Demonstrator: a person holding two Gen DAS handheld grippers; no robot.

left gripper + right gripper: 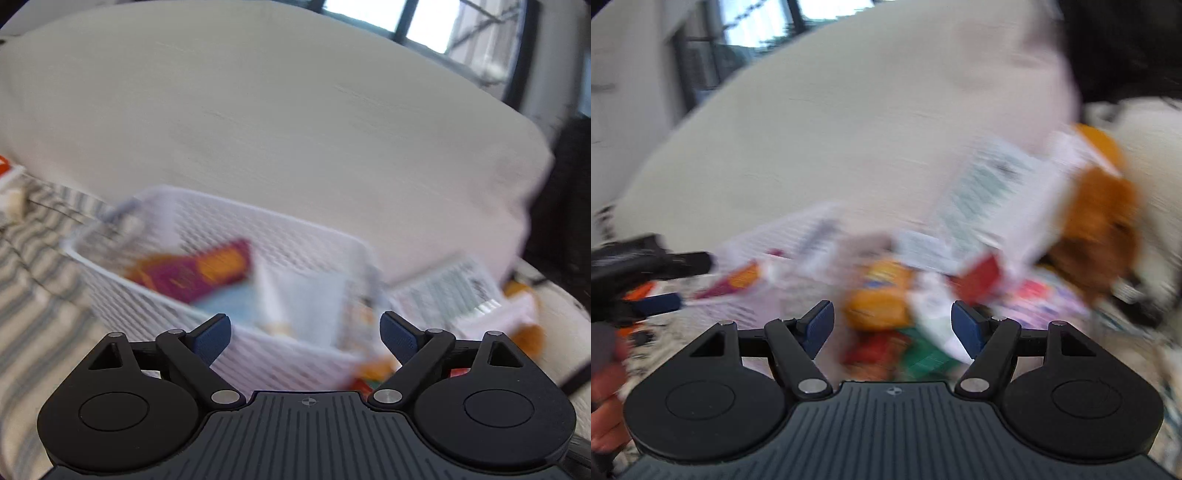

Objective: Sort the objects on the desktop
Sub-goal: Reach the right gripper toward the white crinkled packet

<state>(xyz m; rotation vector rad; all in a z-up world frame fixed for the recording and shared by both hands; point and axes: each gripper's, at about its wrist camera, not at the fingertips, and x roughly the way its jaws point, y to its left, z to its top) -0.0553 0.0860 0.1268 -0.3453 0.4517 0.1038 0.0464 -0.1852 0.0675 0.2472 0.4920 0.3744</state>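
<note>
Two handheld grippers, jaws spread wide and holding nothing, hover over a cluttered desk: the left gripper [306, 334] faces a white mesh basket [303, 236], the right gripper [892, 325] a loose heap of packets.

One basket stands on a striped cloth [33, 295]; inside it lie a magenta-and-orange packet [195, 273], one pale blue packet [314, 299], and possibly others lost to blur. Just beside the basket's right end, one large white printed package [993, 192] leans on one brown plush toy [1097, 236]. Nearer the right gripper sit an orange packet [879, 299], a red one [979, 277] and a green one [927, 354]; the exact count is unclear.

With both views smeared, a closing gripper risks pinching two overlapping packets, or clipping the basket rim and tipping it.
</note>
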